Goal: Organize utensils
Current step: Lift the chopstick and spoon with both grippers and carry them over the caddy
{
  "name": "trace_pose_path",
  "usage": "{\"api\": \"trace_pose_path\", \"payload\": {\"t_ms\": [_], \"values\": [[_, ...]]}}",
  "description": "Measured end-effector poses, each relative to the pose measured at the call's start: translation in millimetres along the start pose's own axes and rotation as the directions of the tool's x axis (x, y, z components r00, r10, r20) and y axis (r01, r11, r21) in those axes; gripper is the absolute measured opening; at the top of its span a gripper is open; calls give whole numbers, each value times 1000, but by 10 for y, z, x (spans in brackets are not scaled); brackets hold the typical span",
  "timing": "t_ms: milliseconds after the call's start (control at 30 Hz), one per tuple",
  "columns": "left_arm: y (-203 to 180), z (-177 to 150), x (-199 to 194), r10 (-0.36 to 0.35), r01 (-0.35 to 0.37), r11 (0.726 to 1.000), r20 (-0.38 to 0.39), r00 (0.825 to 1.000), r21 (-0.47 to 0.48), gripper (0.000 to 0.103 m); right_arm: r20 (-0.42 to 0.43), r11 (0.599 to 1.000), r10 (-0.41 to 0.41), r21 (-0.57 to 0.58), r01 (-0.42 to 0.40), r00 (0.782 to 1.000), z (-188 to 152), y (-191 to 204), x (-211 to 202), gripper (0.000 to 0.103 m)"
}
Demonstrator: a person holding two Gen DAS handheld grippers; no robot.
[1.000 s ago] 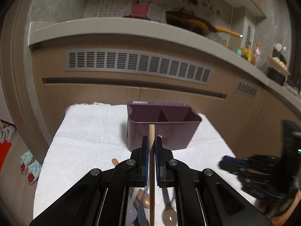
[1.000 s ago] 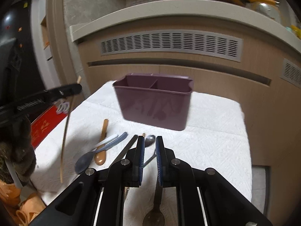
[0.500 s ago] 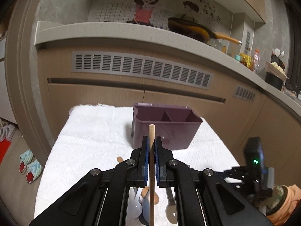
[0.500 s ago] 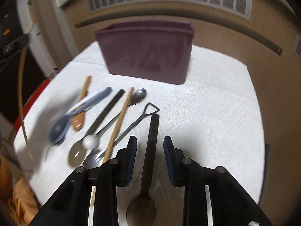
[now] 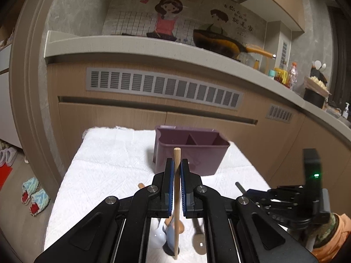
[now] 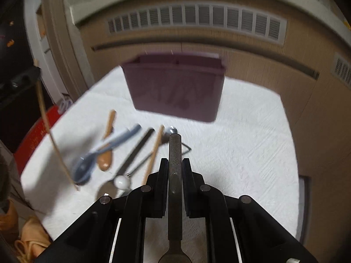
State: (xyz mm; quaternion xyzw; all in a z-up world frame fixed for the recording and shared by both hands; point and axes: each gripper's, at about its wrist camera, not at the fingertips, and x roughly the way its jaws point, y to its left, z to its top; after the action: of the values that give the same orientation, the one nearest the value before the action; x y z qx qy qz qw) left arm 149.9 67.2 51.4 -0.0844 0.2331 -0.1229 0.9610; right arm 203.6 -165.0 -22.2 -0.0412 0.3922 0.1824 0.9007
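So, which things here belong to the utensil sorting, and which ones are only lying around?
Belong to the job:
- purple holder
- wooden chopstick in left gripper
- dark metal utensil in right gripper
- spoons on white cloth

Lying about:
- frying pan
- bottles
- slippers

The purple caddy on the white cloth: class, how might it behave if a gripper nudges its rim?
The purple caddy looks empty and thin-walled, so probably light. It stands tall, so a rim nudge may tip it. On the white cloth it may drag rather than slide.
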Motion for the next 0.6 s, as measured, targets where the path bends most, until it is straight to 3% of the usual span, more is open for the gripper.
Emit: {"api": "trace_pose_path", "payload": {"t_ms": [200, 367, 433, 600], "values": [[-164, 127, -250, 1, -3, 999, 57, 998, 40, 6, 123, 999, 37, -30, -34, 992, 78, 143, -465, 12], [-370, 508, -477, -9, -8, 994, 156, 988, 106, 6, 267, 998, 64, -37, -56, 962, 377, 134, -816, 12], [-463, 746, -567, -16, -14, 990, 217, 976, 137, 6, 348, 997, 75, -43, -64, 934, 592, 145, -1021, 12], [-566, 1236, -595, -29, -25, 987, 326, 945, 158, 6, 562, 995, 99, -55, -82, 821, 1113, 88, -1389, 12]]}}
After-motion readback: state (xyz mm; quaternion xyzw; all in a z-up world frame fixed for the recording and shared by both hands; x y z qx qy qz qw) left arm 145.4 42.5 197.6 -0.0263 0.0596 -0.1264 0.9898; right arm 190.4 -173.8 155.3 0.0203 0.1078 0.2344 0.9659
